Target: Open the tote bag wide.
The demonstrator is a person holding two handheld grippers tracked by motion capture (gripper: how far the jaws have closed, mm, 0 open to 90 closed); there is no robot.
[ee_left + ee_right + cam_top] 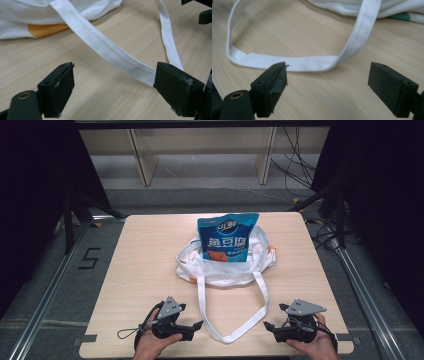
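A white cloth tote bag (pixel 227 270) lies at the middle of the wooden table (pixel 145 270), with a blue snack packet (pixel 228 237) standing upright in its mouth. Its long white strap (pixel 232 332) loops toward the front edge. My left gripper (pixel 191 317) rests open just left of that loop, my right gripper (pixel 275 316) open just right of it. In the left gripper view the strap (pixel 105 47) runs diagonally beyond the wide jaws of my left gripper (pixel 115 85), and its lower end passes behind the right jaw. In the right gripper view the strap's bend (pixel 299 62) lies just past my right gripper (pixel 327 80). Nothing is held.
An orange patch (pixel 45 28) and a green patch (pixel 402 16) show under the bag's cloth. Metal rails (pixel 45 300) flank the table. Wooden shelf legs (pixel 145 162) and cables (pixel 295 165) stand behind it. Bare tabletop lies on both sides of the bag.
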